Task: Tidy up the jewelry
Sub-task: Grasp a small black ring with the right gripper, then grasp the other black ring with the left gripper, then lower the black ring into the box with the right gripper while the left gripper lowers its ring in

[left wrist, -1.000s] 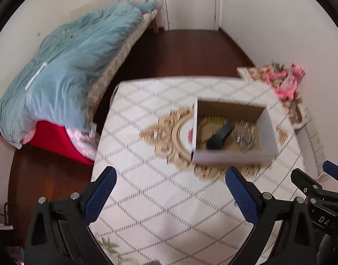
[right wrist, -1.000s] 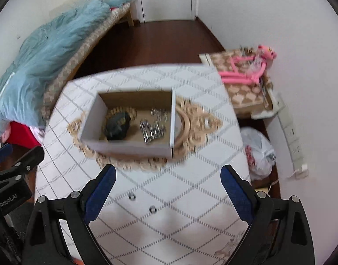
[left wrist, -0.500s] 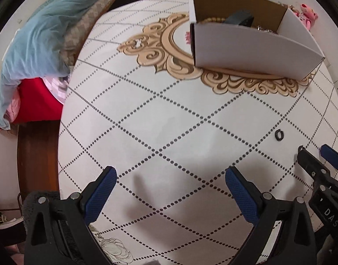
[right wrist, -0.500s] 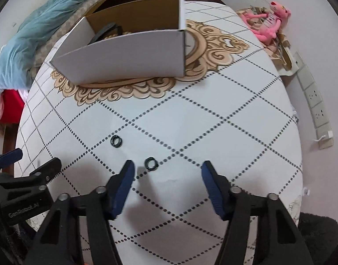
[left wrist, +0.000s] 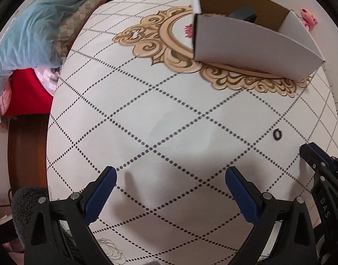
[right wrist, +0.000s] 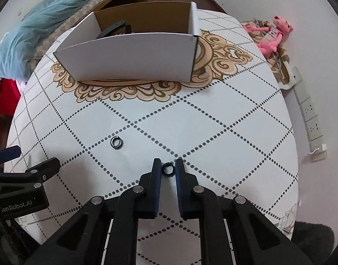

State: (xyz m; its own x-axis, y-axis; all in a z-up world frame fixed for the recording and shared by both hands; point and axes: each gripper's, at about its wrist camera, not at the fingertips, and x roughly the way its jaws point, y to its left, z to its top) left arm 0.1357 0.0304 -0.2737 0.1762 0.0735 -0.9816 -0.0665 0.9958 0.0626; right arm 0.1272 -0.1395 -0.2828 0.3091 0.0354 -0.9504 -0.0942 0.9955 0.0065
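Note:
Two small black rings lie on the white diamond-pattern table (right wrist: 230,145). My right gripper (right wrist: 168,164) points down at the nearer ring (right wrist: 168,169). Its jaws are closing, with the pads against the ring on both sides. The second ring (right wrist: 116,142) lies loose to the left, and it also shows in the left wrist view as a ring (left wrist: 277,134). My left gripper (left wrist: 169,177) hangs wide open over bare tabletop with nothing between its fingers. A white cardboard box (right wrist: 133,57) stands behind the rings with a black item inside.
A bed with a blue quilt (left wrist: 29,33) runs along the table's left side. A pink plush toy (right wrist: 272,35) and a power strip (right wrist: 310,119) lie off the right edge. Something dark and furry (right wrist: 312,240) sits at the near table edge.
Both grippers sank close to the table and tipped downward. The right gripper's jaws went from wide open to narrow around the nearer ring. The left jaws stayed wide.

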